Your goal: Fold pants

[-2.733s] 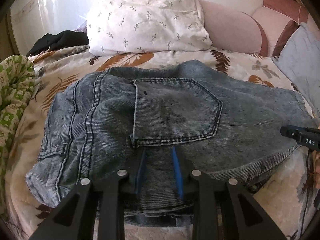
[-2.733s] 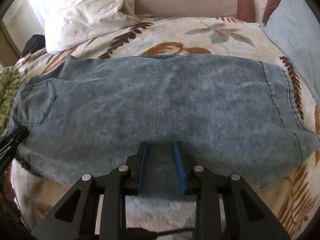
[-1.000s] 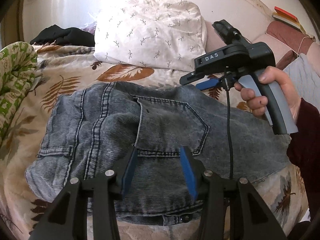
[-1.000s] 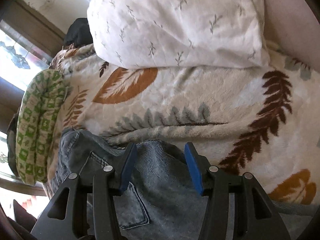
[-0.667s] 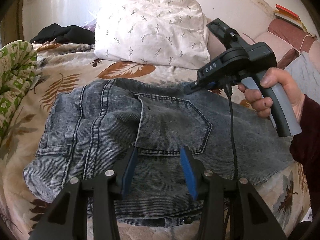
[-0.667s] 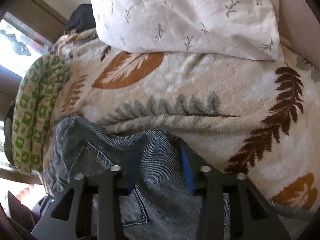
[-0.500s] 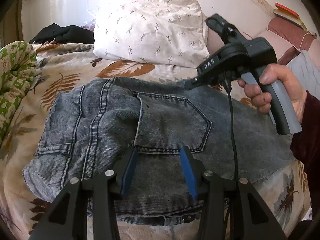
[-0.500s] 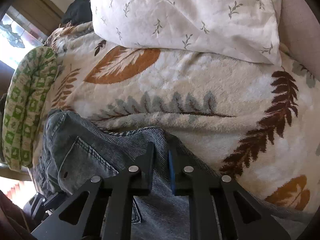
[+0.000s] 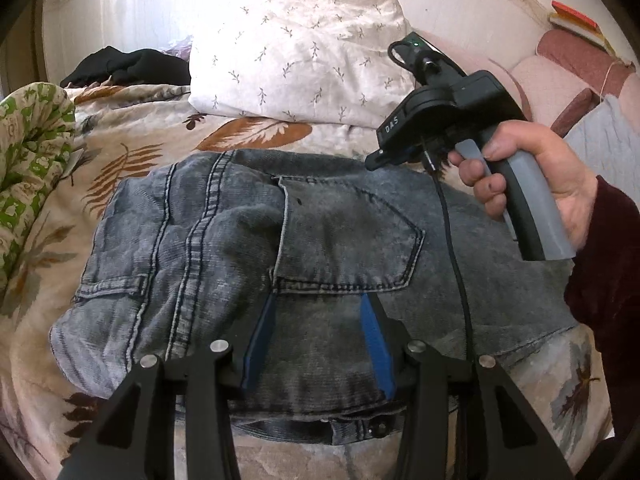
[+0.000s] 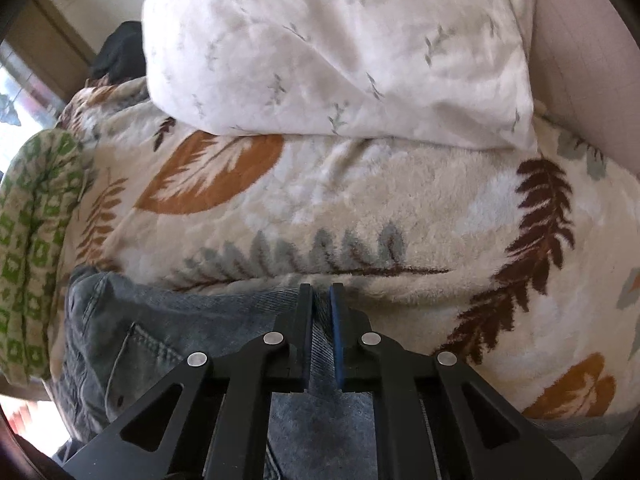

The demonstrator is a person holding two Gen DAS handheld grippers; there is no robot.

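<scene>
Right gripper fingers: we see our right gripper (image 10: 321,300) with its blue pads nearly together, pinching a ridge of denim at the far edge of the pants (image 10: 192,344); only a thin strip of cloth shows between them.
Left gripper fingers: our left gripper (image 9: 318,308) has its two blue pads spread wide apart, resting low over the denim just below the back pocket (image 9: 348,236); we see nothing held between them.
Right hand: from the left wrist view our right hand (image 9: 532,184) wraps the grey handle of the right gripper, which points down at the far edge of the jeans; a black cable (image 9: 454,256) hangs from it across the cloth.
Pants: grey-blue jeans lie folded on the bed, seat side up, waistband and button toward us, back pocket facing up near the middle.
Blanket: the jeans rest on a cream fleece blanket (image 10: 360,208) printed with brown, orange and grey leaves.
Pillow: a white pillow (image 9: 296,64) with small sprigs sits beyond the jeans, on the blanket.
Left side: a green-and-cream patterned cloth (image 9: 28,144) is bunched at the left edge.
Far corner: a black garment (image 9: 128,66) lies behind the pillow's left end.
</scene>
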